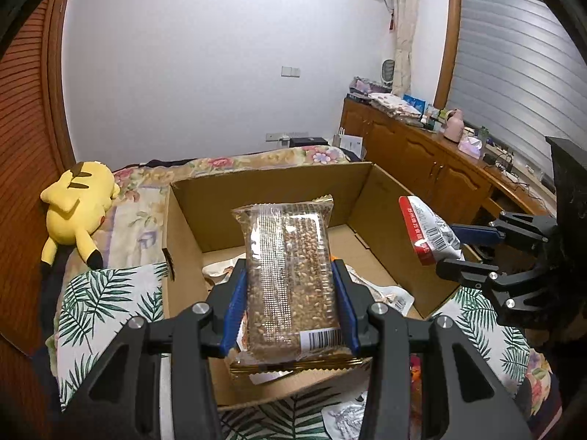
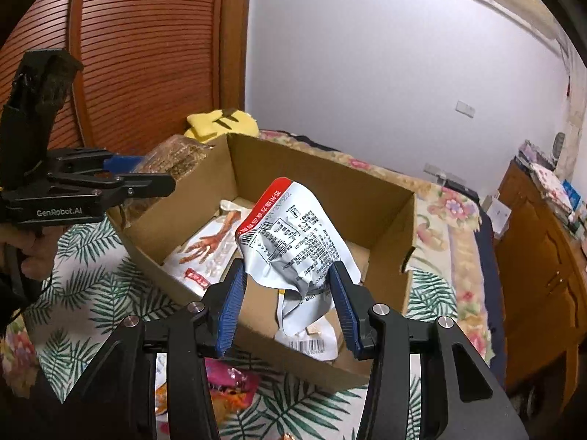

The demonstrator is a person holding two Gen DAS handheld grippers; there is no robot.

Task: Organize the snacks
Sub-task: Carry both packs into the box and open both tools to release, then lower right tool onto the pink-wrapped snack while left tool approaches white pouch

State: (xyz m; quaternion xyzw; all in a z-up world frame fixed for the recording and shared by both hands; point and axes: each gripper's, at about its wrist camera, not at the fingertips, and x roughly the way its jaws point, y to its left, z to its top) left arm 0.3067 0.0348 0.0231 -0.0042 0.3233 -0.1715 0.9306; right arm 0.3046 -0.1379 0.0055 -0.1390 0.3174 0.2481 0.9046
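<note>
the left gripper is squeezing a grain bar pack, its long side pointing to 12 o'clock over the cardboard box. the right gripper is squeezing a white snack bag, hanging over the box too.

"GenRobot.AI" on left gripper
</note>
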